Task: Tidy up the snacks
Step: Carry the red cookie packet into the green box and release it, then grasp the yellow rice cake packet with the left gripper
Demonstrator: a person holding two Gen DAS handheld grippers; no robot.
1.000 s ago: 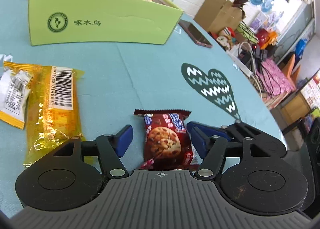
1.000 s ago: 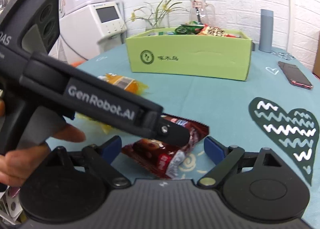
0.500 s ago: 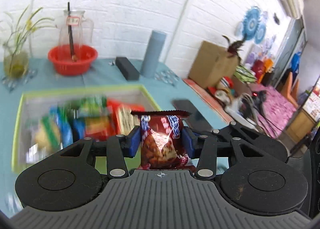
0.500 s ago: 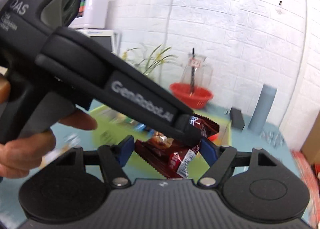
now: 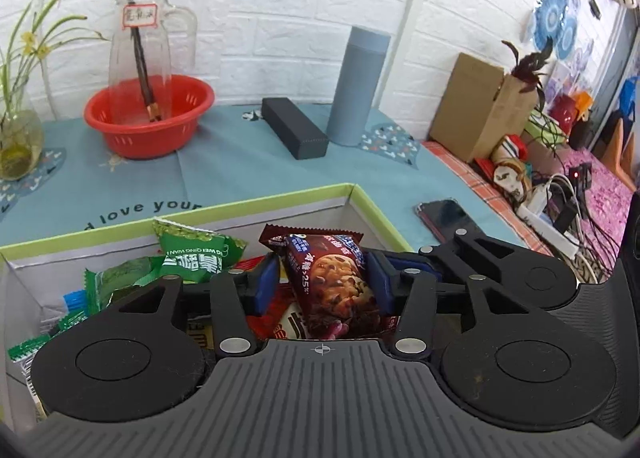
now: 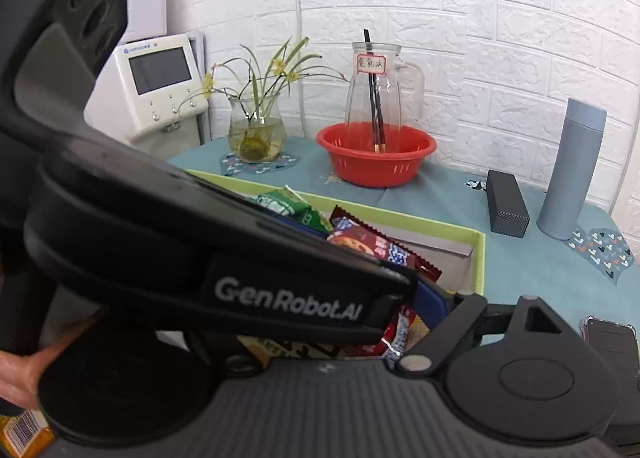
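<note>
A: Where's the cookie packet (image 5: pixel 332 282)?
B: Over the green box (image 5: pixel 372 202), between the left gripper (image 5: pixel 324 282) fingers, which are opening; the right's are opening too.
A: Left?
B: Dropping it in; an orange packet (image 6: pixel 24 432) waits outside

Basin (image 5: pixel 148 120) behind box (image 5: pixel 372 206); phone (image 5: pixel 446 218) right of box.

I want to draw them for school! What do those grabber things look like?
Each gripper is black plastic with a ribbed body, round discs at both sides, silver rivets on jointed links and blue pads. White lettering, GenRobot.AI, runs along the left one's side.
</note>
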